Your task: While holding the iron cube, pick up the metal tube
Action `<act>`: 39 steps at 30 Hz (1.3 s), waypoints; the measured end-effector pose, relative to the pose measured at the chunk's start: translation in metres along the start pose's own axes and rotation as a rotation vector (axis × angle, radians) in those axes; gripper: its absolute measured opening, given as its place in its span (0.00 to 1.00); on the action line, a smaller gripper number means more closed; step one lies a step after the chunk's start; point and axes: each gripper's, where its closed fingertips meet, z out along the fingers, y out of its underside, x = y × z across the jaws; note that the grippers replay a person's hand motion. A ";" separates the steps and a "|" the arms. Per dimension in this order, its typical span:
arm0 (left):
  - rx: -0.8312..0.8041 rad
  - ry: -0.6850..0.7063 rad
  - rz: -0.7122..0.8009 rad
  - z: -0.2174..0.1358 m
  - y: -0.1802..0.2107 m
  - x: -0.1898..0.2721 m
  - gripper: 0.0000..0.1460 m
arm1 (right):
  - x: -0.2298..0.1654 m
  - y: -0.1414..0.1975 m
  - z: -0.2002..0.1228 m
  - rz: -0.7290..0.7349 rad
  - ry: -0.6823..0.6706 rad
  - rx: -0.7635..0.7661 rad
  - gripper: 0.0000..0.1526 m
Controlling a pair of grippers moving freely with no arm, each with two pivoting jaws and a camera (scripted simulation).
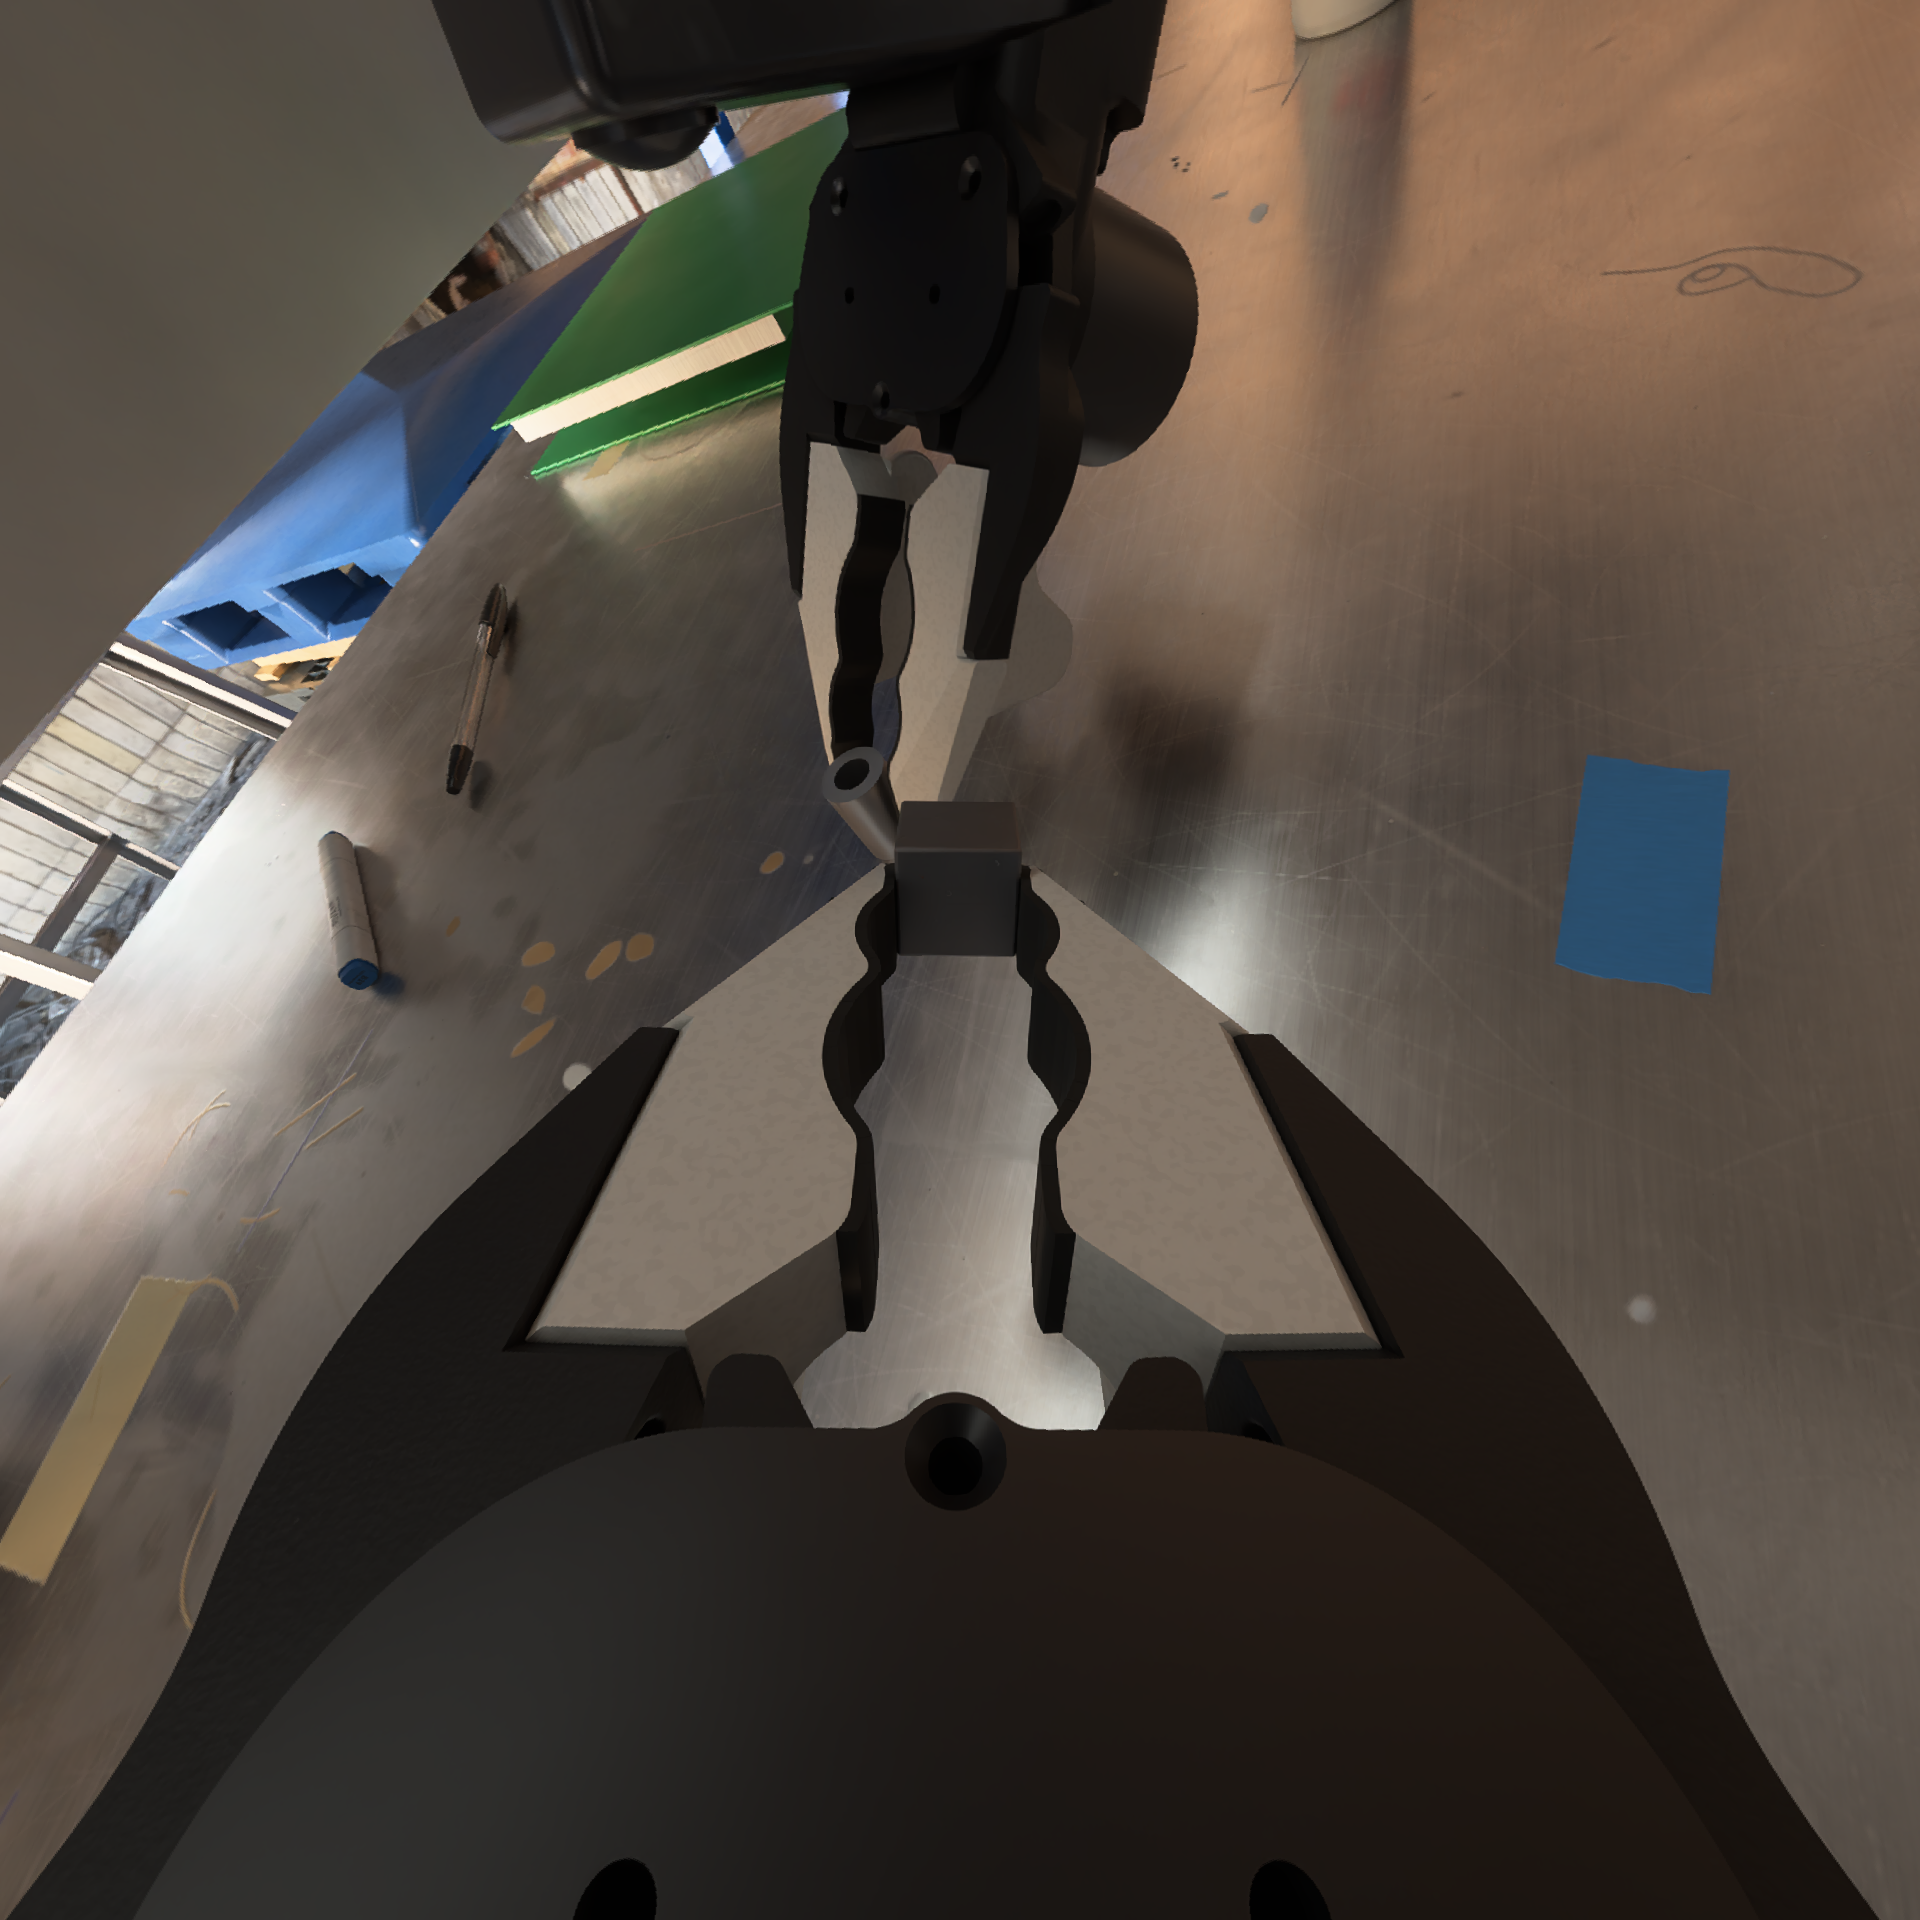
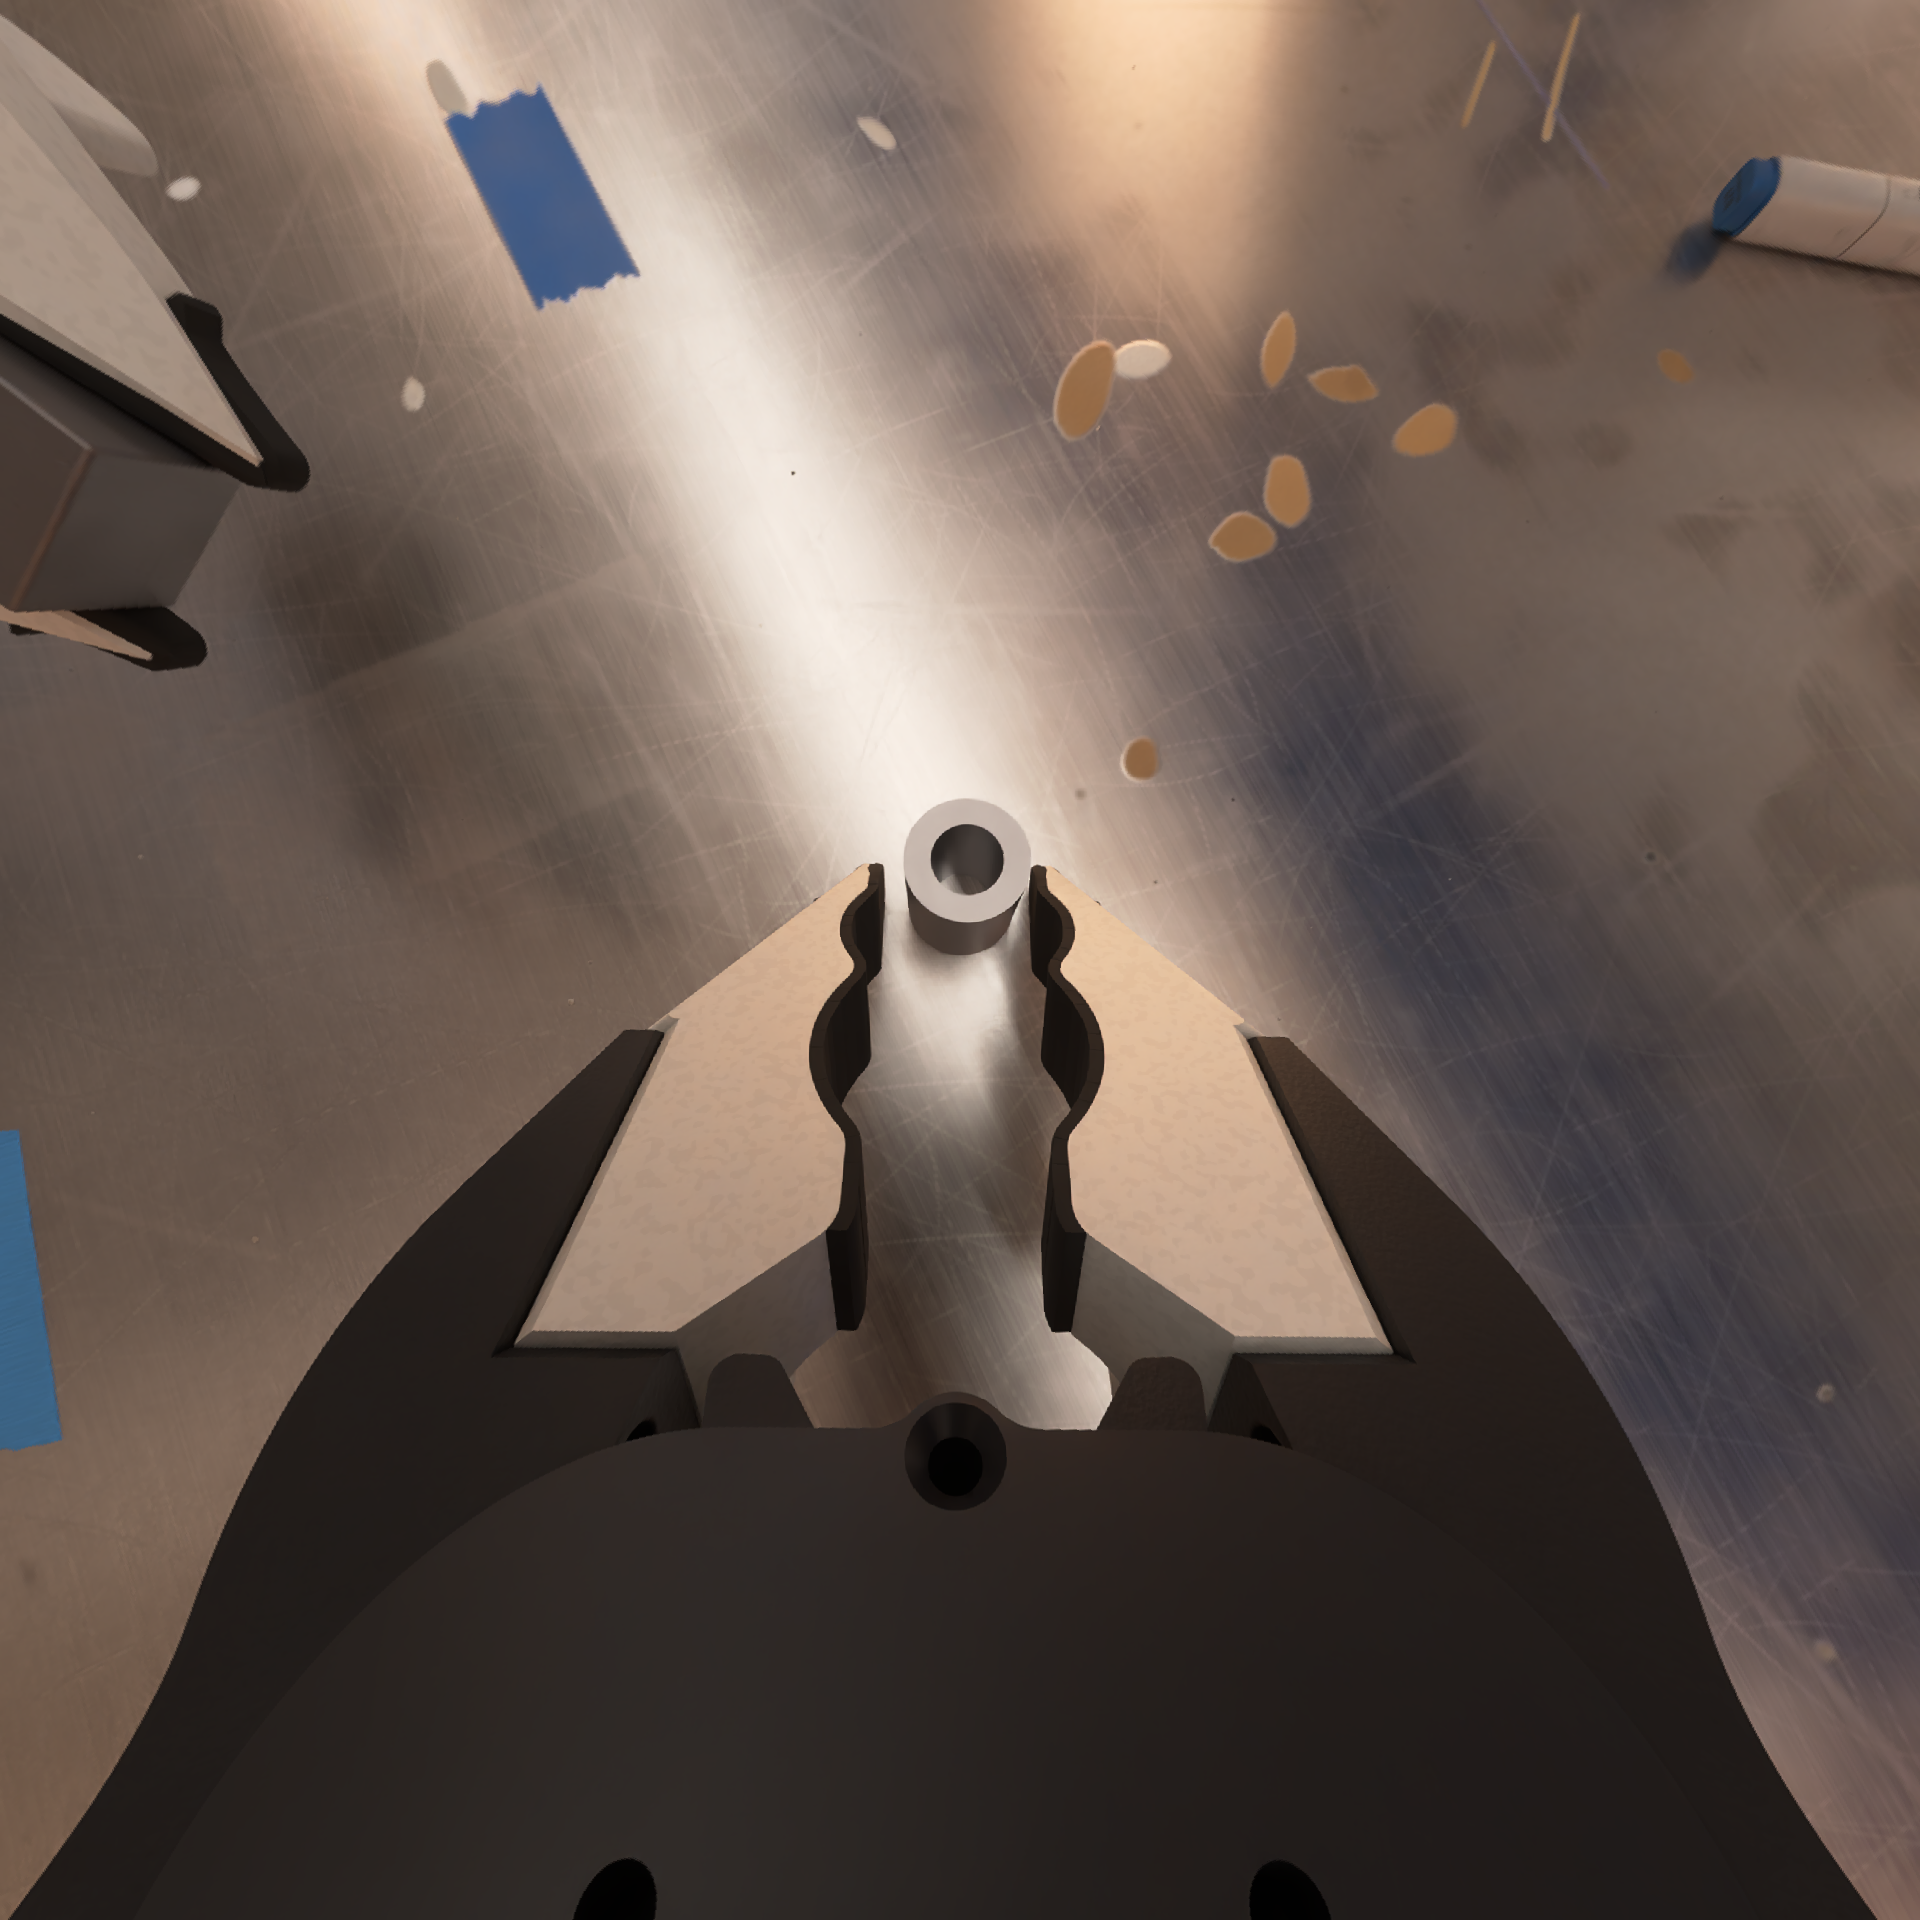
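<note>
My left gripper is shut on the dark grey iron cube, which sits between its fingertips above the metal table. The short grey metal tube shows end-on between the fingertips of my right gripper, whose jaws stand closed to about the tube's width. In the left wrist view my right gripper reaches down from above with the tube at its tip, just left of and beyond the cube. The right wrist view shows the cube held in my left gripper at the far left.
A pen and a blue-capped marker lie to the left, with the marker also in the right wrist view. A green board and a blue box lie beyond them. Blue tape patches stick to the table.
</note>
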 end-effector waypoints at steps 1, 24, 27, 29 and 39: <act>0.000 0.001 0.000 0.000 0.000 0.000 0.15 | 0.001 -0.001 -0.001 0.001 0.000 0.008 0.17; 0.024 0.015 0.000 -0.003 -0.003 0.002 0.15 | 0.003 -0.006 -0.001 -0.007 -0.006 0.039 0.14; 0.024 0.018 0.000 -0.003 -0.003 0.003 0.15 | 0.003 -0.005 -0.002 -0.020 -0.009 0.034 0.14; 0.023 0.019 0.000 -0.003 -0.003 0.003 0.15 | 0.003 -0.005 -0.003 -0.039 -0.017 0.035 0.14; 0.011 0.032 -0.006 0.000 -0.001 0.004 0.15 | -0.001 -0.012 -0.007 -0.195 0.038 0.070 0.14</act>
